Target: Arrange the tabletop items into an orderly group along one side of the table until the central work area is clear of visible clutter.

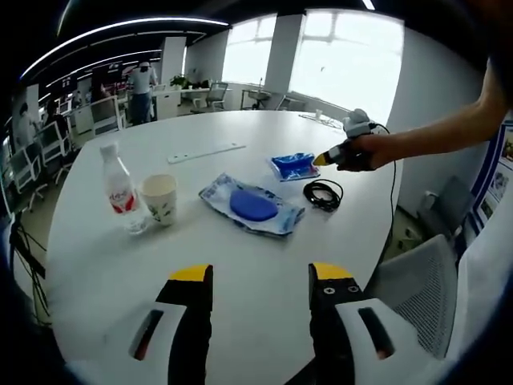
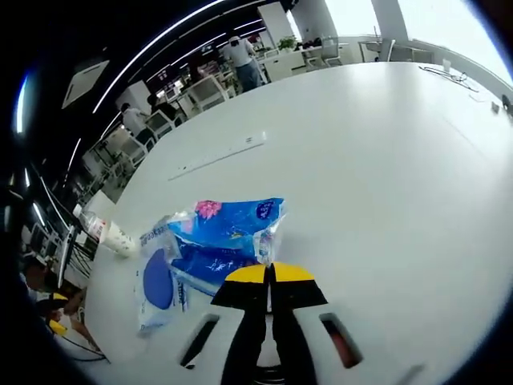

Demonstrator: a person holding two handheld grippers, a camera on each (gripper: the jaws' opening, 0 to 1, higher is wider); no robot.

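We take the step in hand to be pulling the small blue tissue pack [image 1: 292, 166] toward the counter's [image 1: 240, 265] far-right edge. The left tool [image 1: 260, 279] hovers over the near edge, jaws apart and empty. Left to right across the counter lie a water bottle [image 1: 120, 189] and paper cup [image 1: 160, 198], just beside each other, a large blue wipes packet [image 1: 252, 206], the tissue pack, and a coiled black cable [image 1: 323, 193]. The right tool [image 2: 270, 275] has its jaws pressed together at the tissue pack's [image 2: 228, 228] edge; whether they pinch the wrapper we cannot tell. We should confirm the hold before dragging. The counter is white, rounded and matte; beyond it, office desks, chairs and bright windows.
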